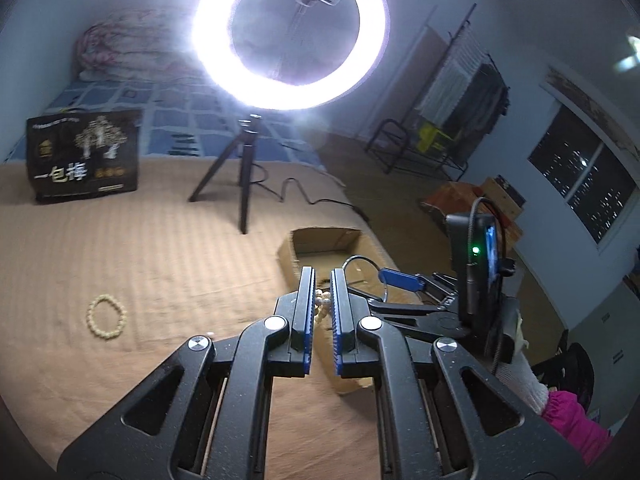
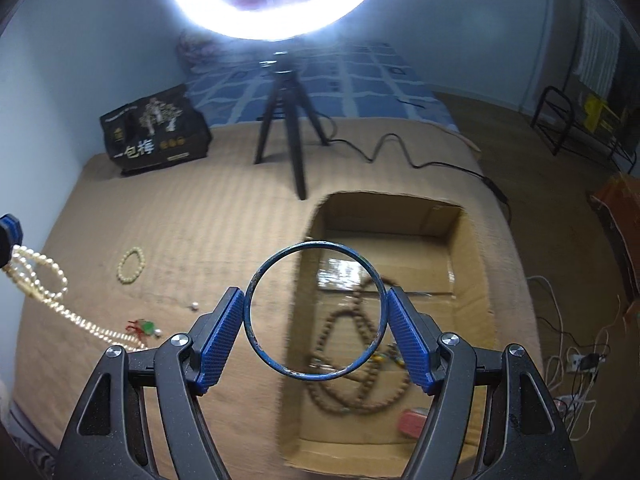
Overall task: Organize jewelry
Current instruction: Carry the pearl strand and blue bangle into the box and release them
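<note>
In the left wrist view my left gripper point(image 1: 323, 271) is shut on a cream pearl necklace point(image 1: 320, 304), whose beads show between the blue pads. The right wrist view shows the same necklace point(image 2: 40, 292) dangling from the left gripper point(image 2: 8, 232) down to the tan bedspread. My right gripper point(image 2: 315, 292) is shut on a thin blue bangle point(image 2: 316, 244), held upright over the left rim of an open cardboard box point(image 2: 468, 280). A brown bead string point(image 2: 352, 360) and a pink item point(image 2: 412, 420) lie inside the box. A cream bead bracelet point(image 2: 130, 265) point(image 1: 106, 317) lies on the spread.
A lit ring light on a black tripod point(image 2: 280, 120) stands behind the box, its cable point(image 2: 400, 148) trailing right. A black printed bag point(image 2: 156, 132) sits at the back left. A small red-green charm point(image 2: 142, 326) and a loose pearl point(image 2: 195, 305) lie near the necklace. The bed edge drops off at the right.
</note>
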A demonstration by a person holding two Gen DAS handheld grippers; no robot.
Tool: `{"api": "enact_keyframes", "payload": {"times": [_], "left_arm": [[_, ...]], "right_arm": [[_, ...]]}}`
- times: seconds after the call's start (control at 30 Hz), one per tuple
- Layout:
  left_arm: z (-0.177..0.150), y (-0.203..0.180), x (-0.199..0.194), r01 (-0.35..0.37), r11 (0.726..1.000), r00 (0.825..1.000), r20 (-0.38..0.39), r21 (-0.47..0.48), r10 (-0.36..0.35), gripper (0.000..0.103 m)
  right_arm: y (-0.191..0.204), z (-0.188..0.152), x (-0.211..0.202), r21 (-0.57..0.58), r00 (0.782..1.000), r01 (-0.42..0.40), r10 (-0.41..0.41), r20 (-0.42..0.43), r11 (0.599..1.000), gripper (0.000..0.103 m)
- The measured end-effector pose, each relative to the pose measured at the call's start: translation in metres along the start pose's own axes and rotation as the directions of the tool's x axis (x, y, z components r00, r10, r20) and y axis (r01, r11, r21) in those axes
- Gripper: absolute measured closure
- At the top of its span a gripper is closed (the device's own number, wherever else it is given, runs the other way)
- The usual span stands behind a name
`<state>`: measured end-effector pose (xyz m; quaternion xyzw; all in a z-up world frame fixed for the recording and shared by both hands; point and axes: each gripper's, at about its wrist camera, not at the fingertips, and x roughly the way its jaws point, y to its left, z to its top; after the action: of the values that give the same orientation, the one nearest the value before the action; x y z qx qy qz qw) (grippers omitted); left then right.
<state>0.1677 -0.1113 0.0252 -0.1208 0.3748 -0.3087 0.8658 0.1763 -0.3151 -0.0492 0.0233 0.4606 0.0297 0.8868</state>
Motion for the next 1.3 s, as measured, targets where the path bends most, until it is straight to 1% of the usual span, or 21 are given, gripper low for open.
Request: {"api": "enact_keyframes", "payload": {"times": [0.27,0.37,0.6,0.8,1.07,1.3], "left_arm": [[-0.002,-0.037,0.028,0.067,0.997,0.997,-0.027,0.033,-0.066,0.098],[-0.006,-0.052,0.043,0.090,0.995,0.995,-0.049,0.043,-0.088,0.098],[-0.018,-0.076,0.071,0.121,0.991,0.989,-0.096,0.065,-0.114,0.098],[-0.034,-0.081,0.095,0.111,0.991,0.984,-0.151,0.072,-0.100,0.098],[-0.058,-0.071,0.125,0.057,0.994,0.973,-0.226,0.092,-0.035,0.098],[-0.073,-0.067,0.142,0.020,0.993,0.963,-0.268,0.117,0.012,0.098]], "right_arm": [[-0.043,-0.011,-0.003,0.048,0.999,0.048,-0.048,-0.017,0.998,0.031],[-0.057,-0.015,-0.004,0.066,0.998,0.065,-0.063,-0.024,0.996,0.031],[-0.087,-0.023,0.000,0.107,0.995,0.091,-0.086,-0.046,0.990,0.031],[-0.098,-0.028,0.009,0.125,0.994,0.093,-0.085,-0.070,0.988,0.031],[-0.107,-0.032,0.024,0.148,0.991,0.089,-0.073,-0.109,0.985,0.031],[-0.110,-0.037,0.032,0.166,0.988,0.093,-0.071,-0.135,0.982,0.031]]}}
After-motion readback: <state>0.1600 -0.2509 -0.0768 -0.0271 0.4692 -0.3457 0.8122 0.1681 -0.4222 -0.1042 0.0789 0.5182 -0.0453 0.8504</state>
